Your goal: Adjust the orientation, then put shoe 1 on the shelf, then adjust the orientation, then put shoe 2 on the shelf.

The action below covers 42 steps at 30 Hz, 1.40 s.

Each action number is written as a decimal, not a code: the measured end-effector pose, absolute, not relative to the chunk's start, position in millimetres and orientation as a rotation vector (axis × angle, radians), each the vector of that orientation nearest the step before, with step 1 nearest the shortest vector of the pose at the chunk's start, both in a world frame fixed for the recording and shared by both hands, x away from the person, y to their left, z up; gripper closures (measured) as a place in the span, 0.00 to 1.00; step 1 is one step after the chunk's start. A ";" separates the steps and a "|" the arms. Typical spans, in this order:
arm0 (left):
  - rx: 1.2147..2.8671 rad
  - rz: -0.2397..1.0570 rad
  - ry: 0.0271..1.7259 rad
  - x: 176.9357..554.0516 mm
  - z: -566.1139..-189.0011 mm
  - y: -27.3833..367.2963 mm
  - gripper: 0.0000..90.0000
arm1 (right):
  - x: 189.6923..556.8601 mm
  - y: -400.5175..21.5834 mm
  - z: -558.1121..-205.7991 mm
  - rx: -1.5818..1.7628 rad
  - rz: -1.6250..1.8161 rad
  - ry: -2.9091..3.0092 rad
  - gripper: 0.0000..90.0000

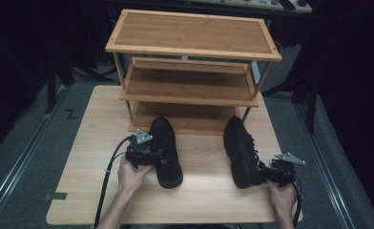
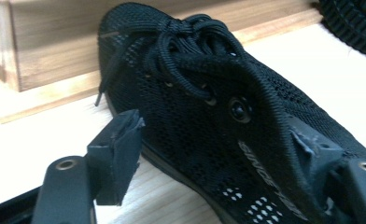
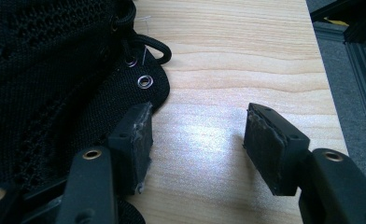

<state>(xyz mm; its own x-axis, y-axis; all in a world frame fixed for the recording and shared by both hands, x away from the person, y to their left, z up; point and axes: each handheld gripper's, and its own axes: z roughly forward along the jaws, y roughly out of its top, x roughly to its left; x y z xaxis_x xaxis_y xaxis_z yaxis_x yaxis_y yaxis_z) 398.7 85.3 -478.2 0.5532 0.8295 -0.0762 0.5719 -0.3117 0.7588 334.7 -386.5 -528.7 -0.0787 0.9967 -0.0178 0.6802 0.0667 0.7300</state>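
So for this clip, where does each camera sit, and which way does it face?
High view: above the person's side, looking forward and down at table, rack, both forearms.
Left gripper view: on left gripper, open jaws straddling left shoe.
Right gripper view: on right gripper, open over bare wood beside right shoe.
Shared: both shoes.

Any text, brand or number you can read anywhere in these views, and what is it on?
Pale lettering along the side of the left black shoe, in the left gripper view: it seems to start "SINCE", the rest too blurred to read.
A black mark shaped like "Z" on the grey floor left of the table, in the high view.
No other text shows.
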 end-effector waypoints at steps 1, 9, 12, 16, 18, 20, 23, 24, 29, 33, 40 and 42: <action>2.023 0.415 1.128 398.3 -477.9 84.1 0.35 | 334.7 -386.4 -528.7 1.666 0.770 1.816 0.47; 2.065 0.389 1.093 393.0 -478.9 72.1 0.56 | 334.9 -386.3 -528.9 1.665 0.770 1.812 0.47; 2.075 0.401 1.094 391.5 -477.8 69.5 0.61 | 335.0 -386.3 -528.9 1.666 0.770 1.812 0.47; 2.088 0.415 1.094 390.1 -477.4 67.7 0.74 | 334.9 -386.3 -528.9 1.666 0.770 1.813 0.47; 2.081 0.398 1.089 389.5 -477.6 66.0 0.81 | 334.9 -386.2 -528.9 1.666 0.770 1.812 0.47; 2.077 0.389 1.075 388.6 -477.5 62.7 0.88 | 335.0 -386.2 -528.9 1.666 0.770 1.812 0.47; 2.081 0.395 1.040 386.5 -475.5 55.0 0.97 | 334.9 -386.3 -528.9 1.666 0.771 1.812 0.47; 2.076 0.384 1.033 386.4 -474.7 53.2 0.97 | 334.9 -386.3 -528.9 1.665 0.771 1.813 0.47; 2.069 0.363 1.001 384.4 -472.1 49.1 0.98 | 334.9 -386.3 -528.9 1.665 0.771 1.813 0.47; 2.037 0.355 0.997 381.6 -470.8 50.2 0.98 | 334.9 -386.1 -528.8 1.665 0.771 1.816 0.47; 1.985 0.368 0.991 380.2 -463.3 50.1 0.98 | 334.9 -386.0 -528.8 1.664 0.773 1.819 0.47; 1.972 0.370 0.996 380.7 -460.5 51.0 0.98 | 334.9 -385.9 -528.8 1.664 0.773 1.820 0.47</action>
